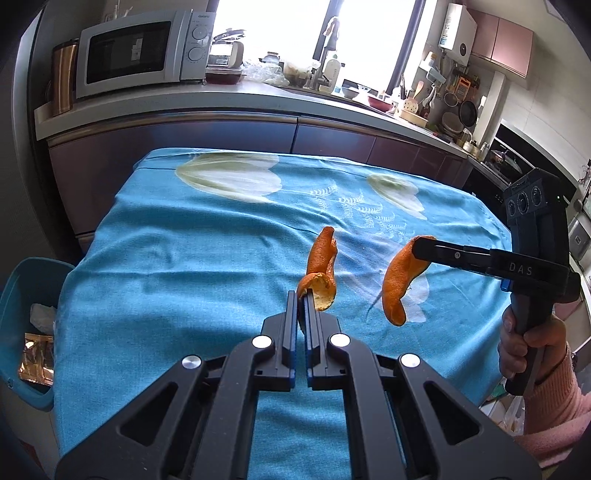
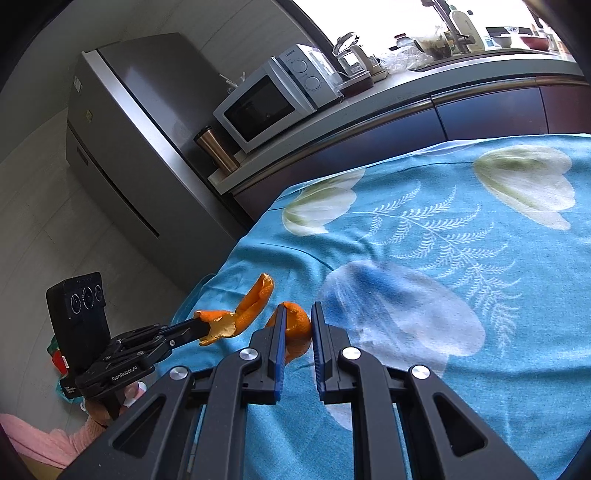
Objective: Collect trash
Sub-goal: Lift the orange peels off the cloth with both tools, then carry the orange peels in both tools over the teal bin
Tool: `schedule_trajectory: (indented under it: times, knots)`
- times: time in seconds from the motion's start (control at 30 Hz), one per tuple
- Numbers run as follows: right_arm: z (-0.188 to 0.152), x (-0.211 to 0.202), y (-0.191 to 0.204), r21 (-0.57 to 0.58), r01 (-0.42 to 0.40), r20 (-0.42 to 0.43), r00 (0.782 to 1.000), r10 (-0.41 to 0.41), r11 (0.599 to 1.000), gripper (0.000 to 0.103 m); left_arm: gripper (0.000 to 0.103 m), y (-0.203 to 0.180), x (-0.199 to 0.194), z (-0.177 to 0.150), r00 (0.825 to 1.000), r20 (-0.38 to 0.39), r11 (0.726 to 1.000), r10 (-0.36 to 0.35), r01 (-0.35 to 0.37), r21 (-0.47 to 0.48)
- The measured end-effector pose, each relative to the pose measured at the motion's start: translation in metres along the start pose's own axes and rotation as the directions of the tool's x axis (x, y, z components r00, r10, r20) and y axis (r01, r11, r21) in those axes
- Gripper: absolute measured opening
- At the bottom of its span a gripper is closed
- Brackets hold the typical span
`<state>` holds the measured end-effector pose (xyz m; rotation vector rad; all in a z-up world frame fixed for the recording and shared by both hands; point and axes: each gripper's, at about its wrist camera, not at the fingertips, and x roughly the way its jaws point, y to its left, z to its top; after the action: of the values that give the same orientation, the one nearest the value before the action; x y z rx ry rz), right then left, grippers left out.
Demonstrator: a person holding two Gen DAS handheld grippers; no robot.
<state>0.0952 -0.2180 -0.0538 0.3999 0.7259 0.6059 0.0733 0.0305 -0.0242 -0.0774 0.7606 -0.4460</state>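
Two orange peels, both held clear above the blue floral tablecloth (image 1: 166, 236), left gripper (image 1: 305, 295) nearly closed, pinching a curled orange peel (image 1: 322, 266), right gripper (image 2: 298, 325) narrowly parted, clamping a second peel (image 2: 295, 326), one blue bin (image 1: 22, 295) at table's left edge.

Kitchen: bright window (image 1: 273, 33); counter (image 1: 229, 96) bearing white microwave (image 1: 144, 51); steel refrigerator (image 2: 122, 122); desk under blue floral cloth (image 1: 207, 236); pink wall cabinets (image 1: 502, 40).
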Motion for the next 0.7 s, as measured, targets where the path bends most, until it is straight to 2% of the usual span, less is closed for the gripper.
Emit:
schedule_trajectory:
  times: [0.7]
  knots:
    - [0.001, 0.036, 0.04, -0.042, -0.06, -0.043, 0.997, 0.058, 0.997, 0.012, 0.004, 0.037, -0.041, -0.008, 0.998, 0.041, 0.998, 0.051, -0.049, -0.045]
